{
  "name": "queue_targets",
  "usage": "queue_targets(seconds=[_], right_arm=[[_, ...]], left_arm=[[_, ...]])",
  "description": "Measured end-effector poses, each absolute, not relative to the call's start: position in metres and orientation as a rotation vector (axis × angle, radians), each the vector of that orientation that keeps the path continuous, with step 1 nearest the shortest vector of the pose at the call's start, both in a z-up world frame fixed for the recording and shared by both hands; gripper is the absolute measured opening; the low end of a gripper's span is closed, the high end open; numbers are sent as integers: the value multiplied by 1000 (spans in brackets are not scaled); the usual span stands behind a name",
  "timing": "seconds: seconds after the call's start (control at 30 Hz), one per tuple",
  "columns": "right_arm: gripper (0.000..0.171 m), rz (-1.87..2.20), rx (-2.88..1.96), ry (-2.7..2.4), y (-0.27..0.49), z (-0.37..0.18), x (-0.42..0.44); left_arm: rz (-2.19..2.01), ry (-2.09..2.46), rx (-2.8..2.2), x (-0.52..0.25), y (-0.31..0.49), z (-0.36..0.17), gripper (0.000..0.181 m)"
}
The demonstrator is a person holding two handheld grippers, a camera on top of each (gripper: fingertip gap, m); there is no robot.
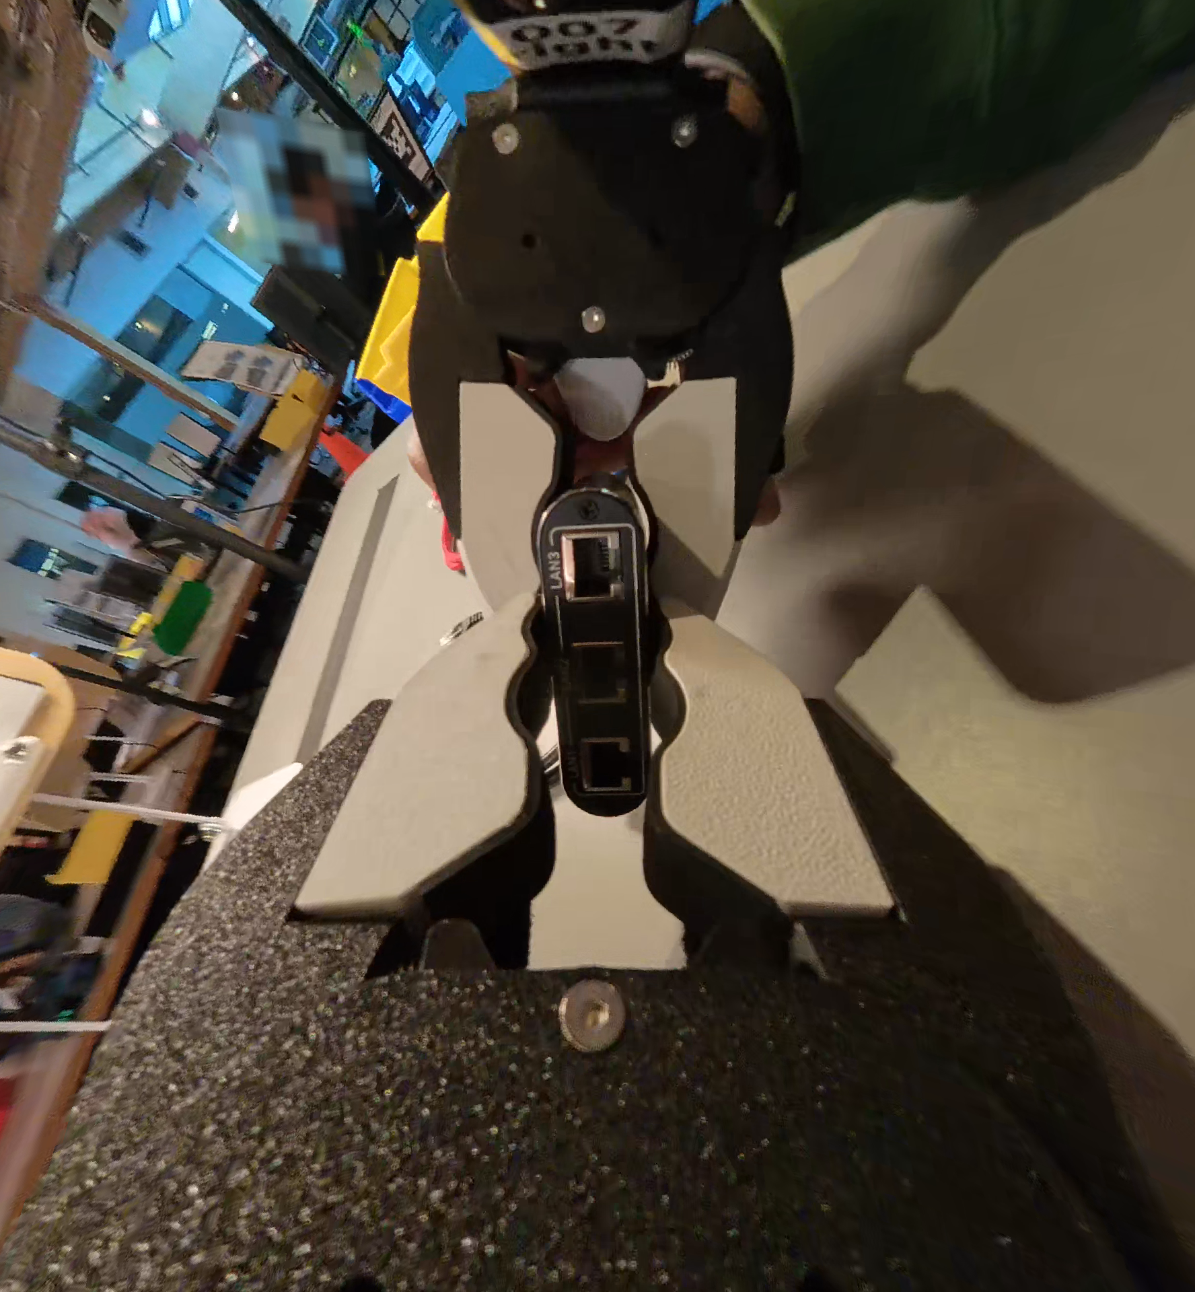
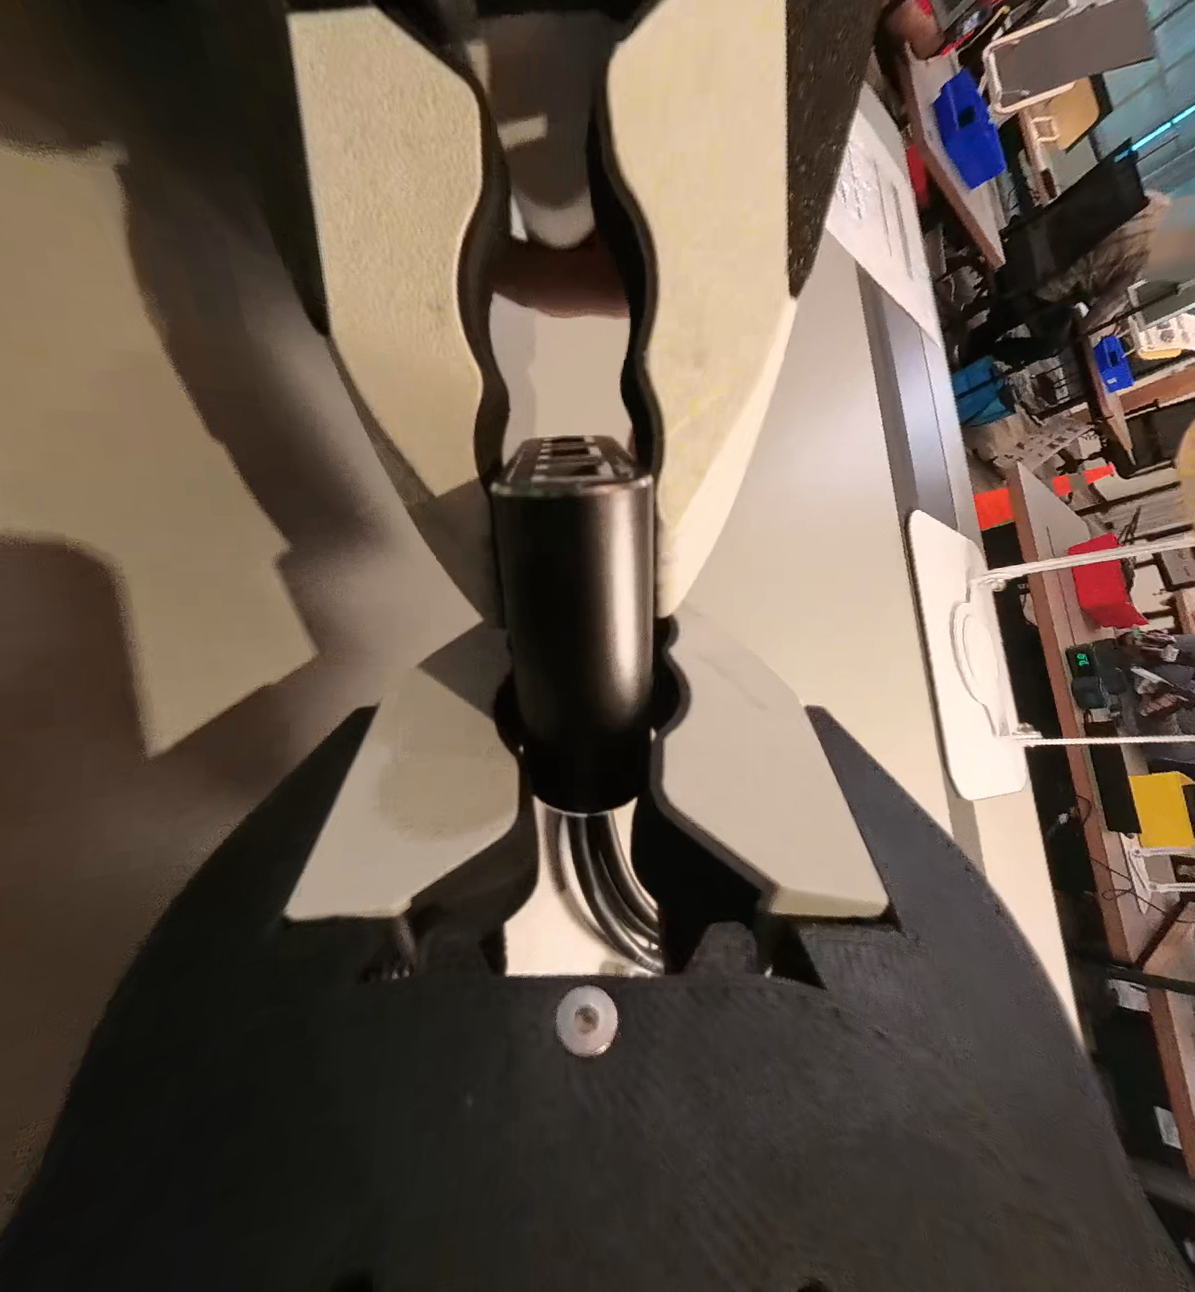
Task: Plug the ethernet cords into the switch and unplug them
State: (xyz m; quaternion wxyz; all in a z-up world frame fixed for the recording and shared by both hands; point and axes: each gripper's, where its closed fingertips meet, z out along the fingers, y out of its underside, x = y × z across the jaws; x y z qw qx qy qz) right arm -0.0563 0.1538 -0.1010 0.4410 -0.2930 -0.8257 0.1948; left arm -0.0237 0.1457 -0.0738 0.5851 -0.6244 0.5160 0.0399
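Observation:
A black switch (image 1: 598, 699) shows its end face to the left wrist view, with three empty ports in a row. My left gripper (image 1: 595, 622) is shut on its narrow sides at the port end. My right gripper (image 1: 602, 489) faces it from the far side. In the right wrist view, my right gripper (image 2: 584, 636) is shut on the switch body (image 2: 574, 594), and the left gripper (image 2: 567, 440) clamps the far port end. Dark cables (image 2: 595, 888) leave the switch's near end between my right fingers. No plug shows in any port.
The white table (image 1: 1000, 559) lies under both grippers, crossed by their shadows. A green sleeve (image 1: 1000, 105) is behind the right gripper. A white flat tray (image 2: 965, 664) lies at the table's edge. Cluttered workbenches (image 2: 1105, 699) with red, blue and yellow bins stand beyond.

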Motion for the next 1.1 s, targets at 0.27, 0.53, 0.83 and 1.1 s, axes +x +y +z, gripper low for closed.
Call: queue_targets(seconds=[0.27,0.53,0.83,1.1], right_arm=[[28,363,-720,-2035,167,-102,-54],[29,212,-834,-1893,222,-67,-23],[29,-290,-1379,-1895,433,-11,139],[29,-250,-1877,-2217,533,-87,216]], left_arm=[[76,1158,-1396,-26,144,-66,27],[62,973,-1468,-57,159,-60,26],[118,964,-1569,-64,169,-80,24],[105,955,-1601,-66,173,-89,24]])
